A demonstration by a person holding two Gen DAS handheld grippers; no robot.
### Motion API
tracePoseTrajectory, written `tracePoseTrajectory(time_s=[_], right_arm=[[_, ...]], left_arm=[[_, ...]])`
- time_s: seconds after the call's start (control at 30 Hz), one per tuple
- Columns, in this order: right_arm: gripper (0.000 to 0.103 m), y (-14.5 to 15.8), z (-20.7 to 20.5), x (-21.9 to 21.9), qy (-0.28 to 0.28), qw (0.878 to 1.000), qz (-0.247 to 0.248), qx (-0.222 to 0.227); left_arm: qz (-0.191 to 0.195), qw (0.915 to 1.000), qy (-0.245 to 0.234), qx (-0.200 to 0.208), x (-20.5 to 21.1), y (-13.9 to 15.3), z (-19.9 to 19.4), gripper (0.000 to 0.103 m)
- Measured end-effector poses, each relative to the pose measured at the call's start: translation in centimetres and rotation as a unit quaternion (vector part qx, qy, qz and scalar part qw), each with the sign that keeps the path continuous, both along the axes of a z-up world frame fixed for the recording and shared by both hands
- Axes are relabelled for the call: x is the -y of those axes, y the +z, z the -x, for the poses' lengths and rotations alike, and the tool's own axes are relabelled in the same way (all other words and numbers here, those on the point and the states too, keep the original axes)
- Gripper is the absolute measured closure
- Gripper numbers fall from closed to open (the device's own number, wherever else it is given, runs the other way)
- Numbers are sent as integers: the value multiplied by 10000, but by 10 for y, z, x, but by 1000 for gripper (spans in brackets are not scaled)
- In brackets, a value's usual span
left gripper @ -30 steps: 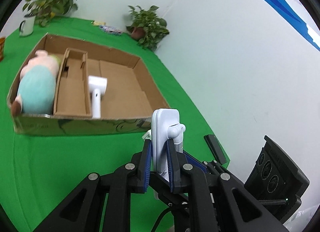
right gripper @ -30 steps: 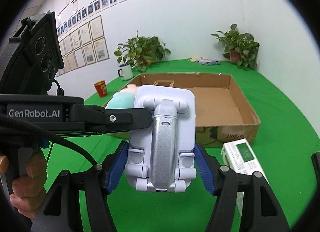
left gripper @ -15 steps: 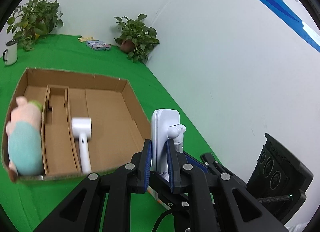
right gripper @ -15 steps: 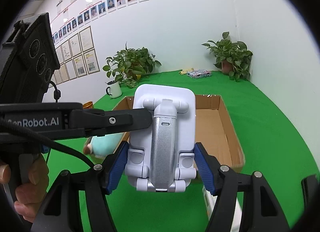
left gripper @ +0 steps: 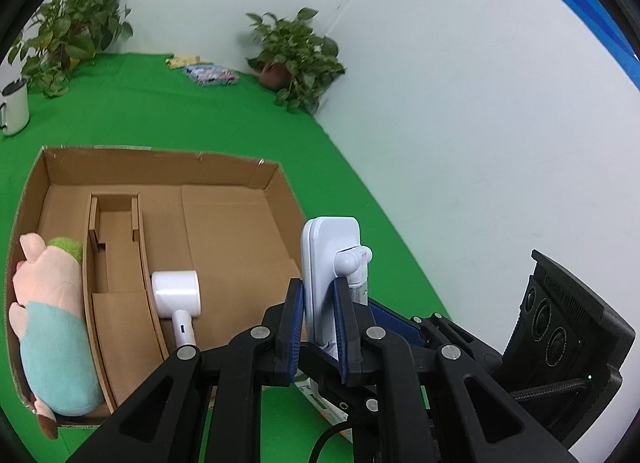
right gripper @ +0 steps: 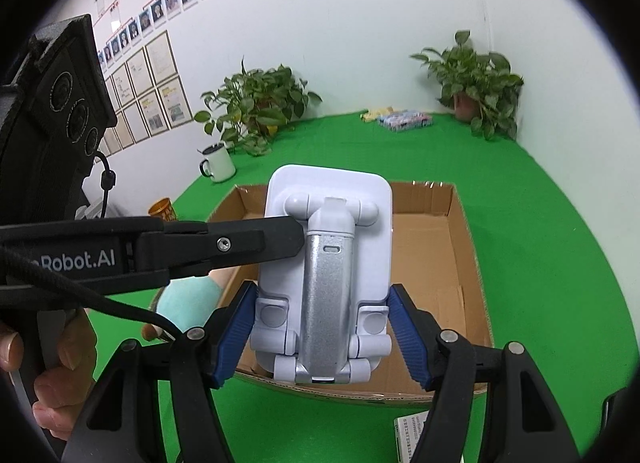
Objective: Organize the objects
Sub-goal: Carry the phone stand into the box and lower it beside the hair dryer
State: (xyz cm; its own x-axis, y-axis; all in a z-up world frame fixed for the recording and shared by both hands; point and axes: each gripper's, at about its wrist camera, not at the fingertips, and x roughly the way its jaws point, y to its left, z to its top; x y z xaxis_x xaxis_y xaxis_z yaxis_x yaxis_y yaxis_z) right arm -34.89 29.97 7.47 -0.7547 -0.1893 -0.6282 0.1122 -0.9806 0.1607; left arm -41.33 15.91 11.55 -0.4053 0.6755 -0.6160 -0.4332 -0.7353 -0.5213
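Since a second ago both tools have lifted up and moved over the near edge of the cardboard box (left gripper: pixel 260 179), so we now look down into it, and the white phone stand (left gripper: pixel 328 263) has come along with them. The box sits on the green surface (left gripper: pixel 160 119) and lies straight ahead of and below the stand. Inside it, a stuffed pig (left gripper: pixel 52 323) fills the left part, a cardboard divider (left gripper: pixel 116 263) stands in the middle, and a white hair dryer (left gripper: pixel 176 295) lies just right of the divider. The bare floor of the box, on the right side, looks like the spot for the stand. The stand is upright, with its long side pointing up. The left tool (left gripper: pixel 316 327) is almost closed and pinches the thin sides of the stand between its blue pads. The right tool (right gripper: pixel 322 333) is opened wide around the flat back of the stand (right gripper: pixel 326 283); I cannot tell if its pads are pressing on it. A small green and white carton (right gripper: pixel 412 435) lies on the surface just in front of the box.
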Motion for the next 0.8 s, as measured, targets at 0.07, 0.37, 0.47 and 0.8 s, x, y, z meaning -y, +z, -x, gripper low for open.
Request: tracePoseTrajectory(time_s=[0.07, 0.37, 0.47, 0.8], right_arm=[[38, -10, 7, -2, 20, 9999, 49, 148], [38, -69, 36, -9, 212, 9944, 289, 996], [38, -86, 43, -12, 217, 9919, 334, 1208], [38, -123, 59, -12, 216, 9818, 377, 1847]], left_arm=[[50, 9999, -1, 90, -2, -11, 6, 92], [289, 9966, 54, 772, -4, -95, 33, 92], [314, 9942, 86, 1027, -3, -124, 41, 92], [372, 9865, 197, 1581, 1, -177, 52, 91]])
